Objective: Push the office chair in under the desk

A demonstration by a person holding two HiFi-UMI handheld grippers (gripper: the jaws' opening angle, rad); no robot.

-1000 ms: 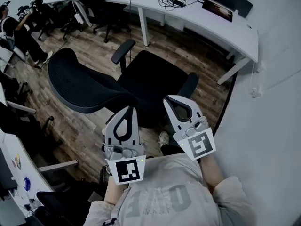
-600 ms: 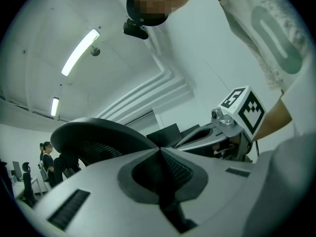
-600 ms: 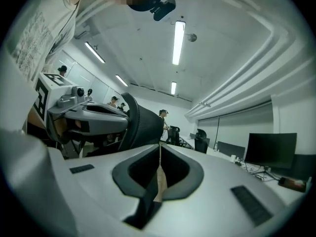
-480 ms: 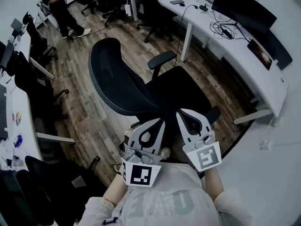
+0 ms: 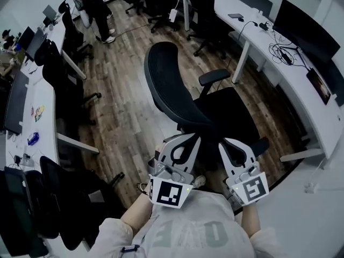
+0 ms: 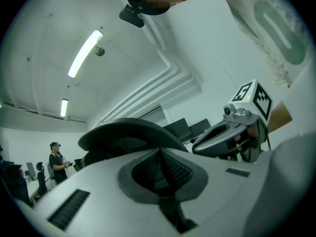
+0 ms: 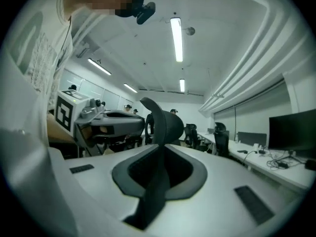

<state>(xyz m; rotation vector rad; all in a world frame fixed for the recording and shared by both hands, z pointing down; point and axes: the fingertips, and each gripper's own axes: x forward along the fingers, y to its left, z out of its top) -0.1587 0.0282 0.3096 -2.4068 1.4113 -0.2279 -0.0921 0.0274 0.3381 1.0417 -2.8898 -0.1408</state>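
Note:
The black office chair (image 5: 226, 114) stands on the wood floor, its mesh back (image 5: 164, 85) towards the upper left and one armrest (image 5: 214, 77) facing the long white desk (image 5: 269, 55) on the right. My left gripper (image 5: 192, 138) is shut and empty, with its tips at the near edge of the seat below the back. The right gripper (image 5: 228, 143) is also shut and empty, at the seat's near edge; touch cannot be told. In the left gripper view the chair back (image 6: 128, 132) rises beyond the shut left gripper (image 6: 159, 149). In the right gripper view the back (image 7: 165, 120) stands edge-on ahead of the right gripper (image 7: 160, 147).
A monitor (image 5: 306, 31) and cables lie on the white desk. More black chairs (image 5: 204, 4) stand along it. Another desk (image 5: 40, 106) with chairs (image 5: 70, 198) runs down the left. A person (image 5: 97, 4) stands at the far end of the aisle.
The head view has swung, so the chair now lies further right and the desk has slid to the right edge. Both grippers moved along with the chair's near side and stayed shut.

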